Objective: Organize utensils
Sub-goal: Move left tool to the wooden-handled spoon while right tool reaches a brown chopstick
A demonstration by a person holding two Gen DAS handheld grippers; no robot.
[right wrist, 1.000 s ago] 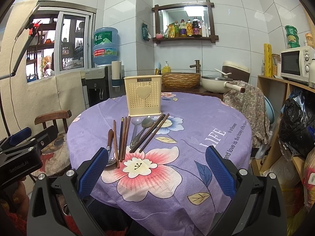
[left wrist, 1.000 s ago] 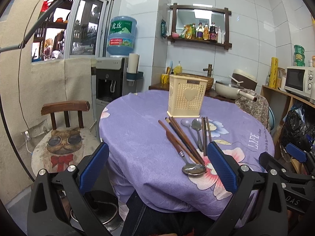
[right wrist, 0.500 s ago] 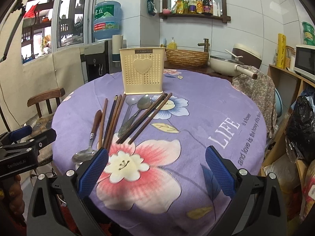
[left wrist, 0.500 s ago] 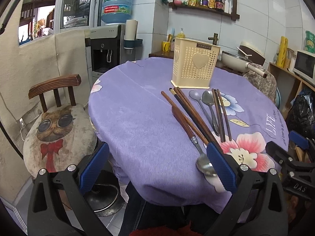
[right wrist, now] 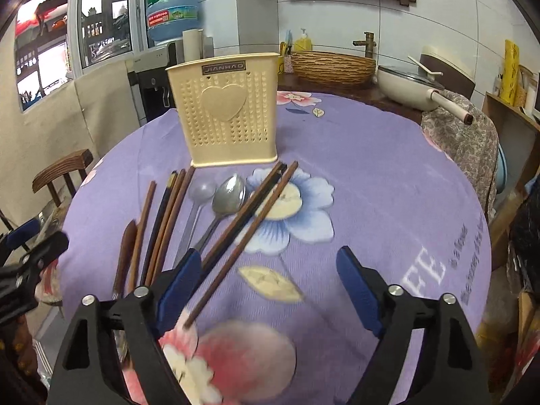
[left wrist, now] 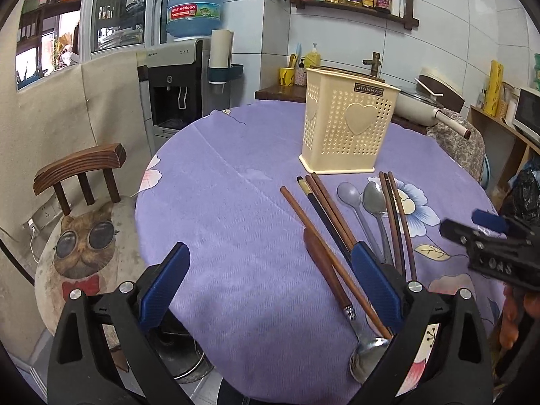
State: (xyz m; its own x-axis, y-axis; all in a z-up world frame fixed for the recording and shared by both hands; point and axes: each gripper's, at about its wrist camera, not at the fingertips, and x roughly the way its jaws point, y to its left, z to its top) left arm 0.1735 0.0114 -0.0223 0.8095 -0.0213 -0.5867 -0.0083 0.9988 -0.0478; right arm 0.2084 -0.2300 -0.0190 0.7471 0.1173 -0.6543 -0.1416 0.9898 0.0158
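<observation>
A cream perforated utensil holder with a heart stands on the round purple-clothed table. In front of it lie several brown chopsticks, two metal spoons and a wooden-handled spoon. My left gripper is open and empty over the table's near left edge, its right finger beside the utensils. My right gripper is open and empty, low over the table, with the near ends of two chopsticks between its fingers.
A wooden chair with a cat cushion stands left of the table. A water dispenser, a counter with a wicker basket and a pan are behind. A cloth-draped chair is at the far right.
Both grippers have moved forward and lower toward the utensils. The utensils and holder have not moved. Both stay open.
</observation>
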